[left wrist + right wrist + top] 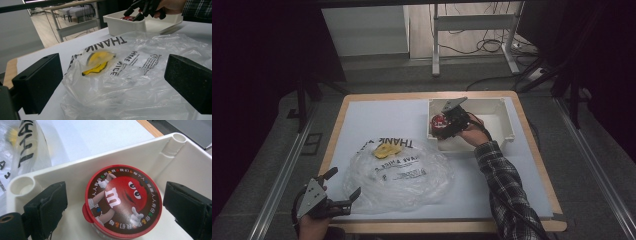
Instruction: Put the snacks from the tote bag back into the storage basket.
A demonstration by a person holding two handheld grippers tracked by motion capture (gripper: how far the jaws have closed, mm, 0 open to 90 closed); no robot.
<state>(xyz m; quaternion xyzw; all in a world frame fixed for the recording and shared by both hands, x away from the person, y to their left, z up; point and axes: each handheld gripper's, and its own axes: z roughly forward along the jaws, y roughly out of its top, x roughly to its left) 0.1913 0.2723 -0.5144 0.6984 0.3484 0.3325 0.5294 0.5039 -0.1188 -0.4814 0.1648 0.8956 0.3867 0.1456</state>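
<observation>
A red M&M's tub with a printed lid stands in the near-left corner of a white bin. My right gripper hovers over it, open, one jaw on each side of the lid, with a gap at the left pad. A clear plastic bag printed "THANK" lies flat on the mat, holding a yellow item. My left gripper rests open at the bag's near-left edge, with nothing pinched.
A white mat covers the wooden table. The bin stands at the far right. Beyond the table are a metal desk frame and floor cables. In the left gripper view the right gripper is over the bin.
</observation>
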